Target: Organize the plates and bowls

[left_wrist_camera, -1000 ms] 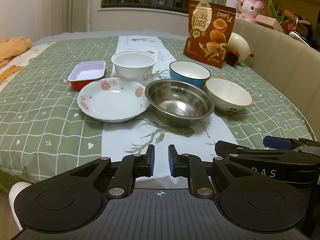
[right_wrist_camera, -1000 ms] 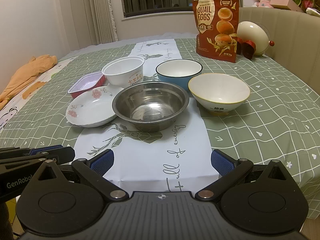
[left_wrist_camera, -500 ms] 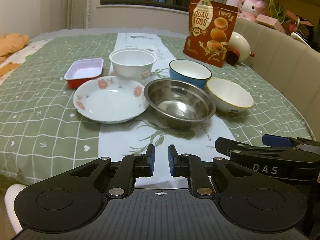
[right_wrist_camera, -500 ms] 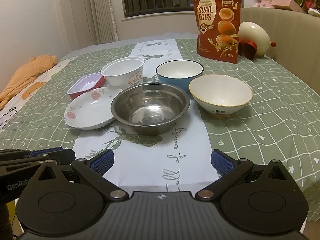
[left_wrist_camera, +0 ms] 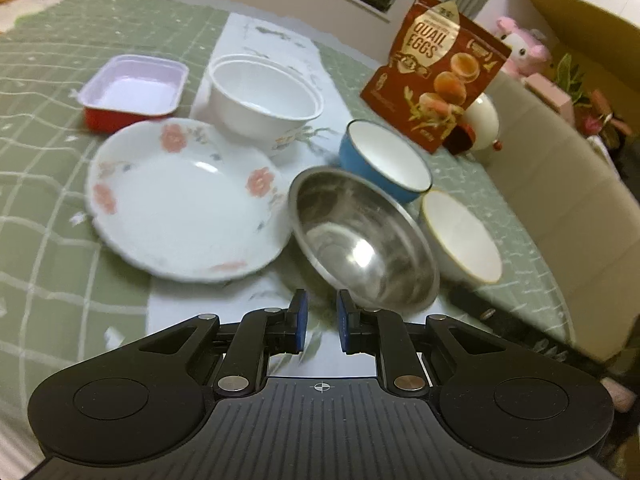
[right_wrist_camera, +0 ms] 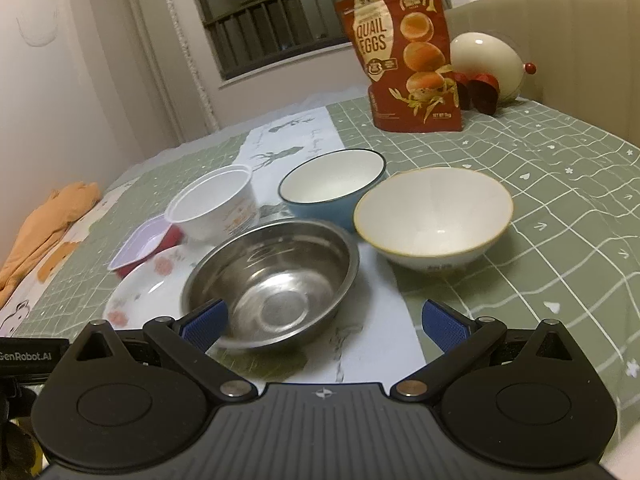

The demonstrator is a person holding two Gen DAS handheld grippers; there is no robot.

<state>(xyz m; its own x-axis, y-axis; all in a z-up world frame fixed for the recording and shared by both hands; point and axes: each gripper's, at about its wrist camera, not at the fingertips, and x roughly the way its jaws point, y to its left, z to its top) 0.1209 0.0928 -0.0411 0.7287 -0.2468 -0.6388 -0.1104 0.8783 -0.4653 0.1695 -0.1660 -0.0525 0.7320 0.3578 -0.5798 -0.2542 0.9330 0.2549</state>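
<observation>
Left hand-held gripper (left_wrist_camera: 320, 322) clenched, nothing between pads; right hand-held gripper (right_wrist_camera: 322, 322) released wide, empty. Near bench edge: shiny steel bowl (right_wrist_camera: 270, 282), empty, touching scalloped floral plate (left_wrist_camera: 186, 200). Behind: gold-rimmed ceramic bowl (right_wrist_camera: 434, 218), blue enamel bowl (right_wrist_camera: 332, 188), white plastic bowl (left_wrist_camera: 264, 98), all empty.

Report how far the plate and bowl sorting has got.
Done: nothing; the steel bowl, floral plate, blue bowl and gold-rimmed bowl sit separate. In hand: nothing; left gripper shut, right gripper open and empty. Left: all the stacking.
</observation>
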